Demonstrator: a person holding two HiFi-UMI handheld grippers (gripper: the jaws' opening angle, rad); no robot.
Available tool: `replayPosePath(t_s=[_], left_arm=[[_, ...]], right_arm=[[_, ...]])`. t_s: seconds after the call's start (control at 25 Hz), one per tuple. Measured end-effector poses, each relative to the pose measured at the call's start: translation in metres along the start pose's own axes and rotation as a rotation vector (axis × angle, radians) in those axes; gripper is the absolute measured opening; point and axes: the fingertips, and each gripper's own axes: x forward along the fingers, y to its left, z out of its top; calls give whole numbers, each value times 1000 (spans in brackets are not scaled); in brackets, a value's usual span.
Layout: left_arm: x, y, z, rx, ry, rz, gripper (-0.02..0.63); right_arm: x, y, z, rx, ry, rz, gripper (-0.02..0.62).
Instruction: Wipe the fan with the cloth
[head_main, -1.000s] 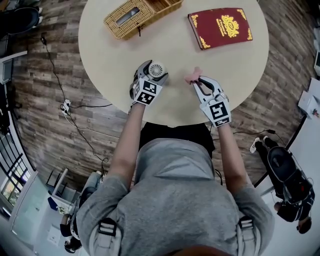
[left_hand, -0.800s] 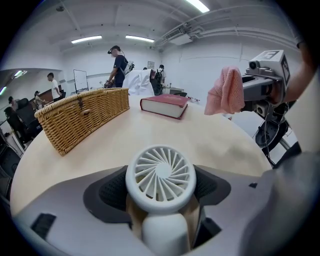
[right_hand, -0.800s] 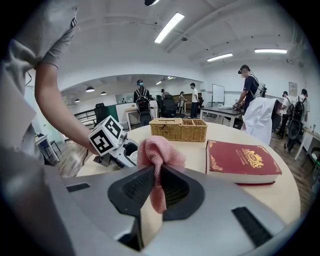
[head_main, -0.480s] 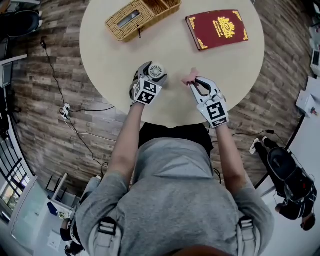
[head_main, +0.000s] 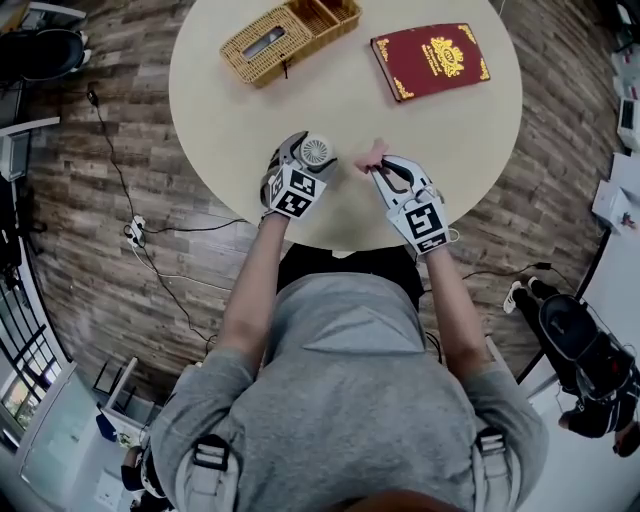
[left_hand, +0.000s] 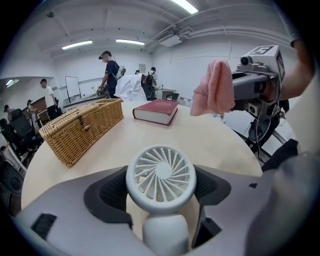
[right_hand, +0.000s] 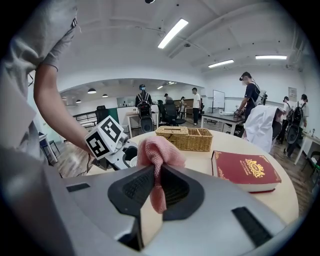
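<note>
Both jaws loaded: left gripper (head_main: 302, 150) clamped small white plastic fan (left_hand: 159, 178), right gripper (head_main: 379, 170) pinched pink knit cloth (right_hand: 159, 150); I feared wiping drag freeing it.

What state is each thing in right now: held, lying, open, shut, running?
Fan: clamped in the left gripper, blades not turning.
Cloth: pinched in the right gripper, apart from the fan.
Book: closed, flat on the table.
Wicker basket: on the table, untouched.
</note>
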Motion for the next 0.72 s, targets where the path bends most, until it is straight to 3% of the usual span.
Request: replayPosePath(t_s=[0.72], left_arm=[[-85, -25, 28, 124, -75, 2, 382]], right_arm=[[-26, 68, 28, -16, -71, -45, 43]])
